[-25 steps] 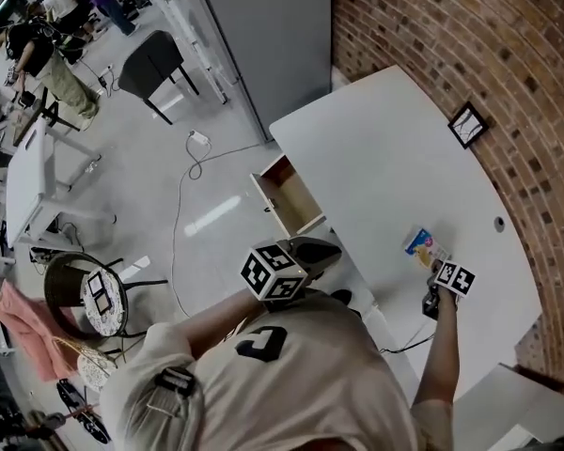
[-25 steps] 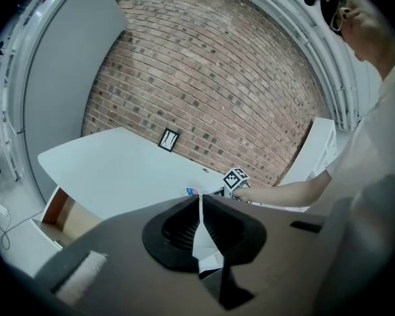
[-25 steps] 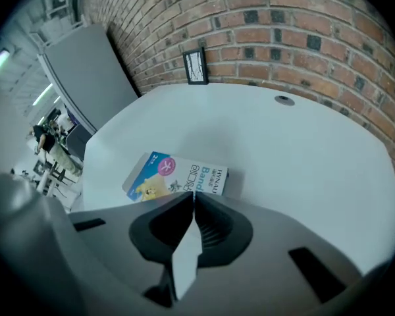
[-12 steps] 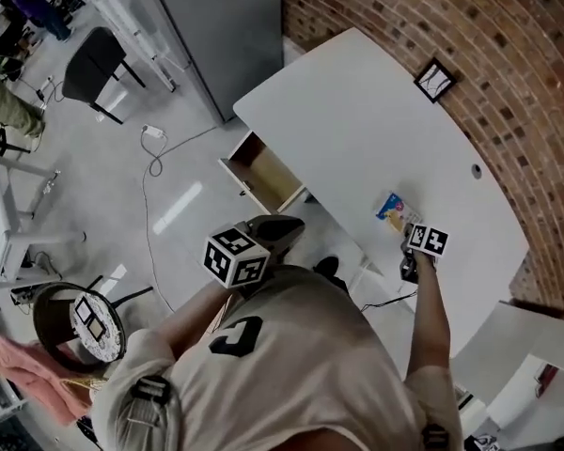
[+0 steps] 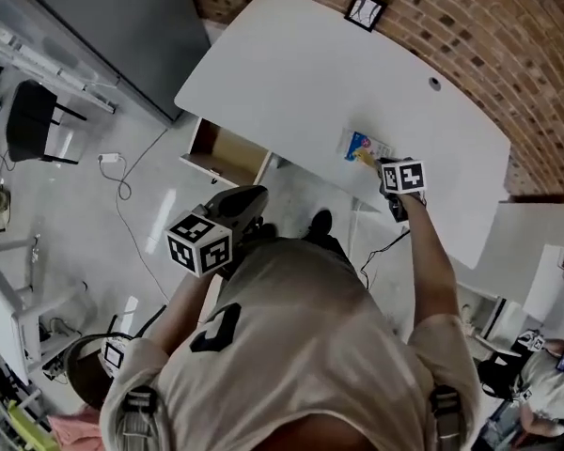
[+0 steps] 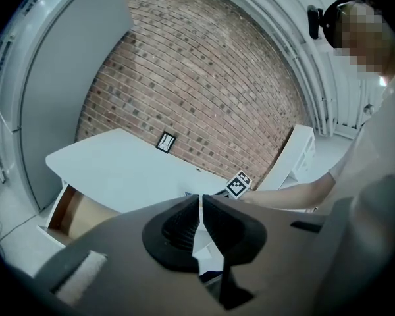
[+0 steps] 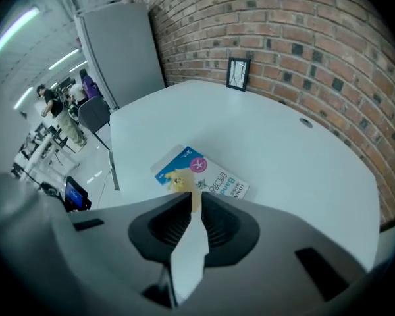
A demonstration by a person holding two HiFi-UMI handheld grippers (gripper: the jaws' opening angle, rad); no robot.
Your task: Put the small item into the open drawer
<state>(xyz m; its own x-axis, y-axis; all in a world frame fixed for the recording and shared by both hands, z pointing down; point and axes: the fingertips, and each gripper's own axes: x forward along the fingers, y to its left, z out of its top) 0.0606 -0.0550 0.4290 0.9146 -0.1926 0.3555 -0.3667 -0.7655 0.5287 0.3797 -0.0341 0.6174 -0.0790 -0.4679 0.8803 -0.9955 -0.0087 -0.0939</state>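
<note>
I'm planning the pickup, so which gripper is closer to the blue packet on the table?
Right. The right gripper is at the blue packet's near edge; the left gripper hangs over the floor by the open drawer.

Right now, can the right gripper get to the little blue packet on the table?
Probably yes. The right gripper hangs just at the packet's near edge on the white table, with nothing between them. Its fingers are shut, though, so they would likely need to open first.
</note>
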